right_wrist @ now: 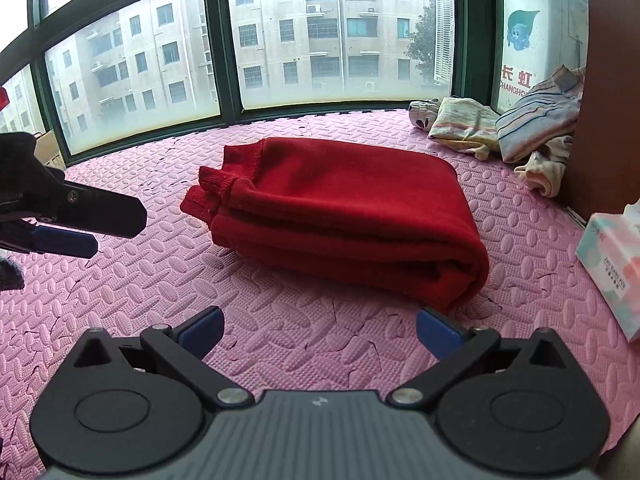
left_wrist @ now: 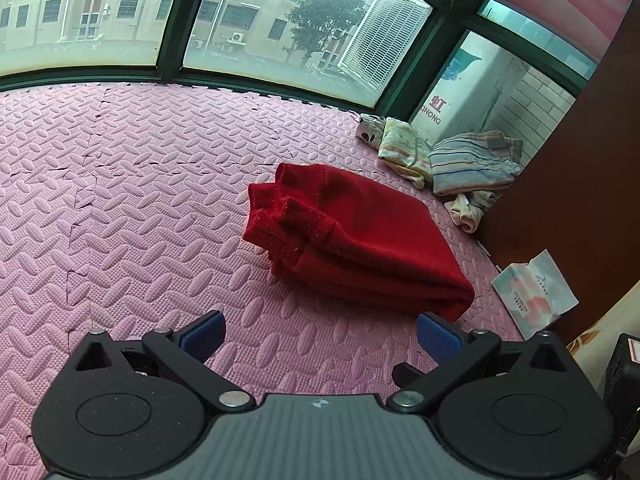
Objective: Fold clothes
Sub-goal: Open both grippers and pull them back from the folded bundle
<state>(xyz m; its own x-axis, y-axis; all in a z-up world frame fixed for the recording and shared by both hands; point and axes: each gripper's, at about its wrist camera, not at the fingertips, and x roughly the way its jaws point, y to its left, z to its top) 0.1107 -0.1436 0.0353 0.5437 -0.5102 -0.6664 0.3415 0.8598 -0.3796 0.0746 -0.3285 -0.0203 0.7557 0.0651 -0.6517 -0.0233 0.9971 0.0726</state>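
The work surface is a pink interlocking foam mat [right_wrist: 304, 344] laid on the floor up to a green-framed bay window [right_wrist: 224, 40], with apartment blocks beyond the glass.

The right gripper [right_wrist: 318, 326] hovers low over the mat's near edge, blue pads spread wide and holding nothing. The left gripper [left_wrist: 320, 330] is likewise wide apart and empty; in the right wrist view it enters from the left, off the mat surface and clear of the cloth. Both appear released, which suggests the current garment is judged finished.

Just ahead of both grippers, the red sweater [right_wrist: 340, 208] lies folded into a thick rectangular stack near the mat's middle, slightly toward its right side. Ribbed cuffs and hem bunch at the stack's left end; the rounded fold faces the near right. The layers sit reasonably square and flat.

Further out, in the far right corner against the window, a heap of other clothes [left_wrist: 440, 156] rests: a pale patterned piece, a striped shirt and cream items, not neatly stacked. Whether they await folding cannot be told. A dark brown cabinet [left_wrist: 568, 184] bounds the right edge, and a tissue pack [left_wrist: 534, 294] lies at its foot, near the sweater's right end.

Open room lies mainly to the left and far left, where the mat is bare. The right side is tight.
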